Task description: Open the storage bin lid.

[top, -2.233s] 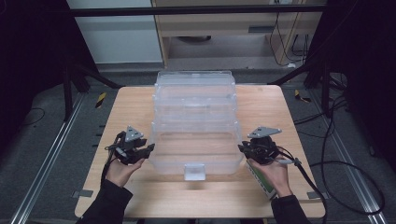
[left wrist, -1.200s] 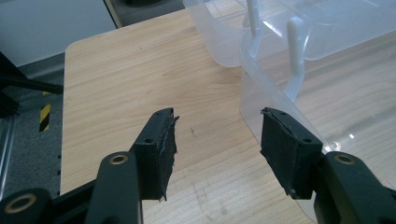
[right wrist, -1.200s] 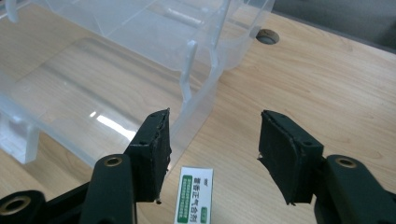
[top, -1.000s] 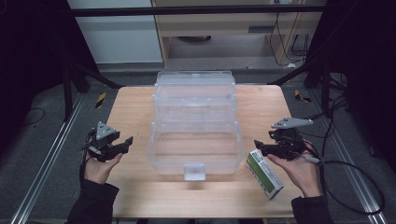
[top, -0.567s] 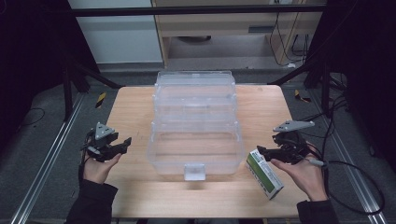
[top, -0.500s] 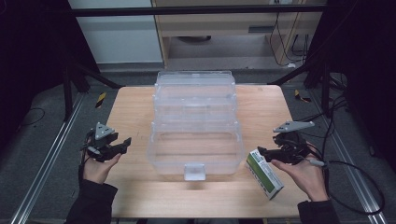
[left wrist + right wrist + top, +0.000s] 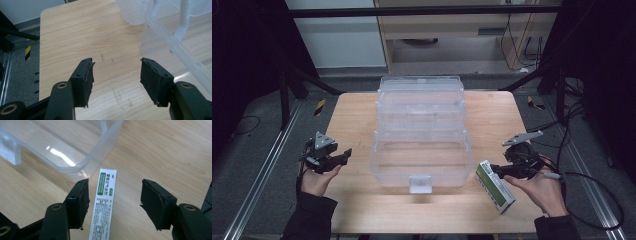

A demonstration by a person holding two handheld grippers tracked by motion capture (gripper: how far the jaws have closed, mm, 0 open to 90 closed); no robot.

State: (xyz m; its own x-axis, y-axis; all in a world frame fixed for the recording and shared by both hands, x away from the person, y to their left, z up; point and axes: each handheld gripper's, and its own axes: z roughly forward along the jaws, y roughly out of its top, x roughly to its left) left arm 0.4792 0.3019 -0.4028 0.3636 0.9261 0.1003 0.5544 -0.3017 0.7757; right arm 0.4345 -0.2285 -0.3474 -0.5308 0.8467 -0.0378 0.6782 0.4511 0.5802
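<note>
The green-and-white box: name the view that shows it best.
The right gripper view: the green-and-white box lies close up between the open jaws of the right hand-held gripper, its label print visible. The high view shows the box whole but small, beside the clear bin.

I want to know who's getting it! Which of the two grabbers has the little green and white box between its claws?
The right gripper: the green and white box lies between its open jaws. The left gripper has bare table between its jaws.
</note>
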